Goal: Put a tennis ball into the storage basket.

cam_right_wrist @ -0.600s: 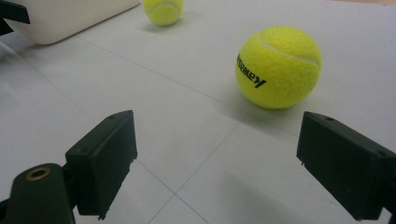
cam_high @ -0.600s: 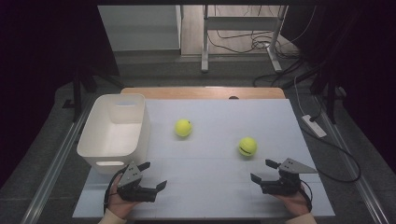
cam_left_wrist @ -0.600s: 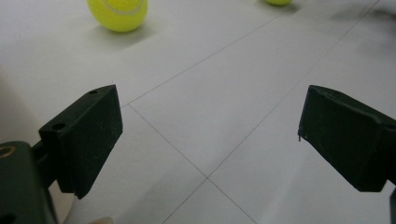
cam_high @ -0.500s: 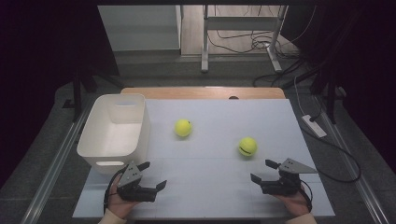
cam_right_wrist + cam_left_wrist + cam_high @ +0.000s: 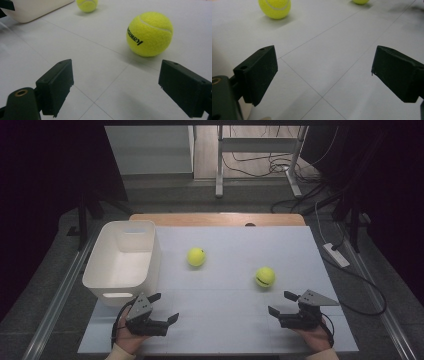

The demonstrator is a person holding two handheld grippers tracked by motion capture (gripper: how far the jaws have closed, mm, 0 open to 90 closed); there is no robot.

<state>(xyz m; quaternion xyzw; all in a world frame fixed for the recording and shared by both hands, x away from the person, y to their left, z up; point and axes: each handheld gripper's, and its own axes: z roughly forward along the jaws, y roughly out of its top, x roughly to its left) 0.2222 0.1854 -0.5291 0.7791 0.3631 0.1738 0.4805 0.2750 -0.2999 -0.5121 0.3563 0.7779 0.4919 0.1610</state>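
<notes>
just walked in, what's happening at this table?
A person holds a two-jaw gripper in each hand at the near edge of the white table. The left gripper and the right gripper are both open and hold nothing. Two yellow tennis balls lie loose on the table: one near the middle, one just ahead of the right gripper. A white bin sits at the left with no ball visible in it. Nothing is gripped yet.

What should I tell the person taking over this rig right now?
Left gripper: open, empty, low at the near edge by the white bin.
Right gripper: open, empty, aimed at the nearer tennis ball.
Second tennis ball: on the table, mid-table, beside the bin.
Done: nothing; the bin looks empty.
Left: probably picking up both balls, perhaps for the bin.
</notes>
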